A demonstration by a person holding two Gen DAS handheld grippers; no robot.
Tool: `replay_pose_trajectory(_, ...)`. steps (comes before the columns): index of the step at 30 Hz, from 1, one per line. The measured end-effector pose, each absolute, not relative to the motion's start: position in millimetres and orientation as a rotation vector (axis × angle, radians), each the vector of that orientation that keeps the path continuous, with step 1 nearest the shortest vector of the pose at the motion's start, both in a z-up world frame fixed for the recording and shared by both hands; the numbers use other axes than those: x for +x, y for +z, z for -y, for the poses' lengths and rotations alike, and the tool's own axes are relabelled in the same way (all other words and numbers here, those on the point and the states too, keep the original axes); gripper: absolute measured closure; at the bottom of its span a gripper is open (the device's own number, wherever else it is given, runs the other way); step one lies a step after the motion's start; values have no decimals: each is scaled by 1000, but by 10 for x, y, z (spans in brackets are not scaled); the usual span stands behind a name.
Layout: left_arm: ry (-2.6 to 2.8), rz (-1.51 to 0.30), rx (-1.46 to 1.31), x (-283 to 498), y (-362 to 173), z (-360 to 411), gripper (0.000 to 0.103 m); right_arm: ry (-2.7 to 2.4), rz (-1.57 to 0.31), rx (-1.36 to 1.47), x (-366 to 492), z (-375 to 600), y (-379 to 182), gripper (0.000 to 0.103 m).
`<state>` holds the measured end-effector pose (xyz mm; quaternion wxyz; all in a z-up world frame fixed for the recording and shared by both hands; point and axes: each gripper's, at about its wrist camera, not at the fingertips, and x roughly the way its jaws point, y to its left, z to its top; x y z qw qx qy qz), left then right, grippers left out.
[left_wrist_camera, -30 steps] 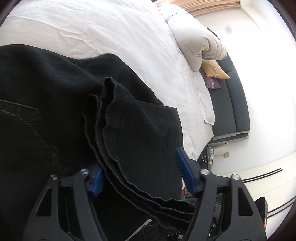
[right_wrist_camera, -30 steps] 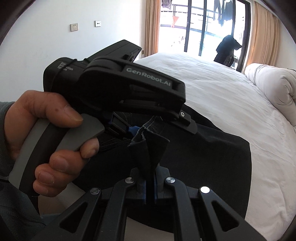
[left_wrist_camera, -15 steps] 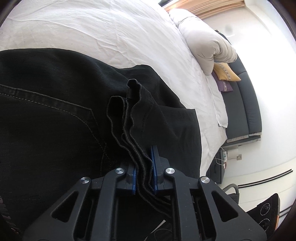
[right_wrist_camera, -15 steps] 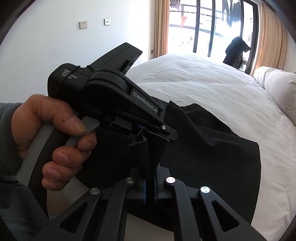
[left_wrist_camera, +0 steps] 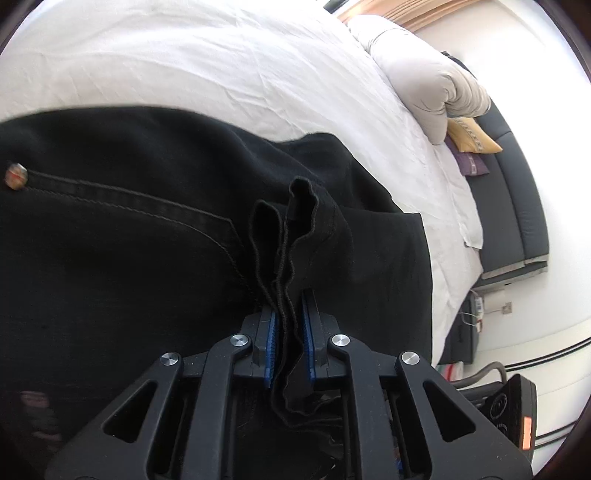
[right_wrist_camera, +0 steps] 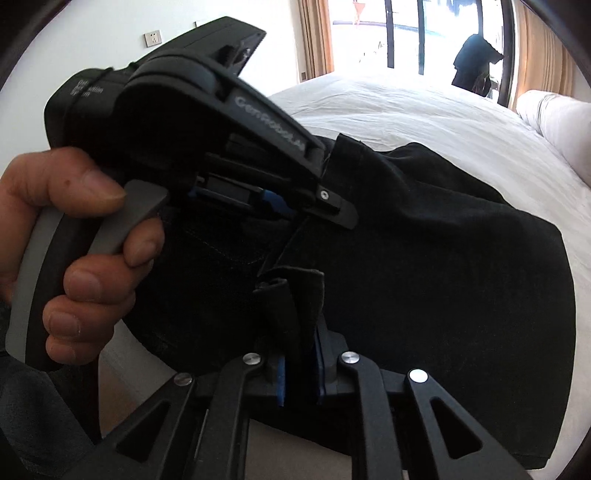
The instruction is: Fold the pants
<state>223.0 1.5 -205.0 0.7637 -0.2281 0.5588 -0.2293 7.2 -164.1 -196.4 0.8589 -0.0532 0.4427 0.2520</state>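
Note:
Black pants (left_wrist_camera: 129, 266) lie on a white bed (left_wrist_camera: 221, 66), a pocket seam and a metal rivet (left_wrist_camera: 16, 176) showing. My left gripper (left_wrist_camera: 290, 314) is shut on a bunched stack of the pants' hems (left_wrist_camera: 295, 229), which stick up between its blue pads. My right gripper (right_wrist_camera: 300, 354) is shut on another bunched hem corner (right_wrist_camera: 291, 295) of the pants (right_wrist_camera: 461, 277). The left gripper's body (right_wrist_camera: 207, 122), held by a hand (right_wrist_camera: 85, 236), fills the upper left of the right wrist view, close above the right gripper.
A rolled white duvet (left_wrist_camera: 424, 81) and yellow and purple cushions (left_wrist_camera: 469, 144) lie at the bed's head, by a dark headboard (left_wrist_camera: 517, 206). A glass balcony door (right_wrist_camera: 417, 33) with curtains stands beyond the bed. The bed's edge is near both grippers.
My left gripper, open a second ago, has shut on the hems. The left gripper has risen slightly relative to the right, and both have shifted a little over the pants.

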Motion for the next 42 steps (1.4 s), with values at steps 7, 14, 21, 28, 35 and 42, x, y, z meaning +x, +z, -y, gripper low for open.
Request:
replay_pose_trajectory(7, -407, -1089, -316, 2175, -1504, 62, 91, 628, -937, -45, 52, 1675, -1865, 24)
replay_pose_trajectory(14, -570, -1078, -317, 2241, -1474, 552, 91, 596, -876, 215, 139, 2525, -1508, 26)
replay_pose_trajectory(21, -579, -1185, -250, 2119, -1996, 901, 91, 565, -836, 647, 710, 3924, -1569, 30)
replay_pose_trajectory(28, -577, -1213, -306, 2212, -2145, 834, 91, 749, -939, 817, 1713, 4210, -2030, 30)
replay_pose_trajectory(35, -575, -1210, -303, 2201, -2187, 852, 91, 790, -1063, 856, 1850, 4093, -2479, 42)
replay_pose_trajectory(42, -580, -1203, -322, 2137, -2168, 709, 91, 872, -1123, 807, 1178, 4091, -2455, 42)
